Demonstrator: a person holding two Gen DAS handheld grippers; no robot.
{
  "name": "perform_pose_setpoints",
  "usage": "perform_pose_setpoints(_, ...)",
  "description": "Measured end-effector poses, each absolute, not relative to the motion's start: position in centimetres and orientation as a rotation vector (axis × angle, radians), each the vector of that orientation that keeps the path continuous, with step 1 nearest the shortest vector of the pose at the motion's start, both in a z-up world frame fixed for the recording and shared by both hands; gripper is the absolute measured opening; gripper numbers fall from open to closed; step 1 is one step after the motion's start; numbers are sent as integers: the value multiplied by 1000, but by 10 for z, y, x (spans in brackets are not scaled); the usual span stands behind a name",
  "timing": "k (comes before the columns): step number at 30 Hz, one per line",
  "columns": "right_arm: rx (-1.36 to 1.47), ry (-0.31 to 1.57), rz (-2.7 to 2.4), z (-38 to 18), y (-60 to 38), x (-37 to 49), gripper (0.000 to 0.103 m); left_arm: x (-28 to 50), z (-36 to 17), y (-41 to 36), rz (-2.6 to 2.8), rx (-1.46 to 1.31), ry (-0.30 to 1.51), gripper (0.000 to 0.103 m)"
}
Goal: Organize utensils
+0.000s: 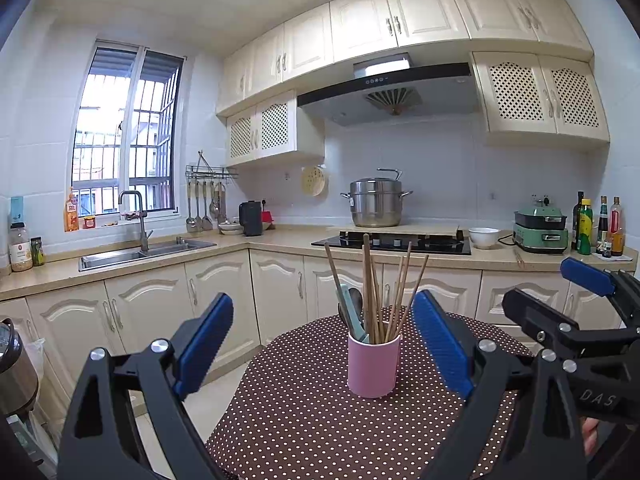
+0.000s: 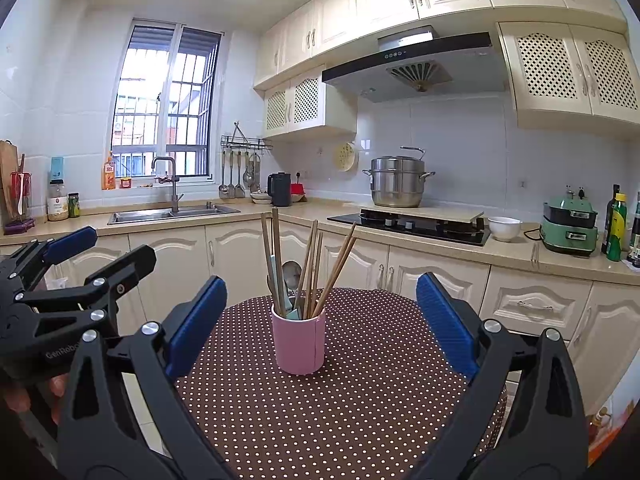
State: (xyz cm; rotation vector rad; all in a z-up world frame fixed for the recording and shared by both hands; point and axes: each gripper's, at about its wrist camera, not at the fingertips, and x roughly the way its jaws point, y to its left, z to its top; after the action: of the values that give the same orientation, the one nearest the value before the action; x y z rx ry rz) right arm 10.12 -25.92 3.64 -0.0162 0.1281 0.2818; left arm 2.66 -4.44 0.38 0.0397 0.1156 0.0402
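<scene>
A pink cup [image 1: 374, 364] stands upright on a round table with a brown polka-dot cloth [image 1: 304, 420]. It holds several wooden chopsticks [image 1: 374, 288], a pale teal handle and a metal spoon. It also shows in the right wrist view [image 2: 299, 344] with the chopsticks [image 2: 312, 264] and the spoon [image 2: 291, 272]. My left gripper [image 1: 320, 344] is open and empty, short of the cup. My right gripper [image 2: 320, 328] is open and empty, also short of it. Each gripper shows in the other's view, the right one [image 1: 560, 292] and the left one [image 2: 100, 248].
Beyond the table runs an L-shaped kitchen counter [image 1: 280, 240] with a sink [image 1: 144, 256], a gas hob [image 1: 392, 242] with a steel pot [image 1: 376, 204], a white bowl [image 1: 484, 237], a green cooker [image 1: 540, 230] and bottles [image 1: 600, 224]. A rice cooker [image 1: 16, 368] stands at the left.
</scene>
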Motion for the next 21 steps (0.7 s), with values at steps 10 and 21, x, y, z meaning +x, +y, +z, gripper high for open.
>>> perform_pose_setpoints(10, -12, 131, 282, 36, -260, 103, 94, 27, 3, -45, 40, 42, 118, 90)
perform_pose_setpoints(21, -10, 135, 284, 36, -259, 103, 94, 29, 2, -44, 37, 42, 124, 90)
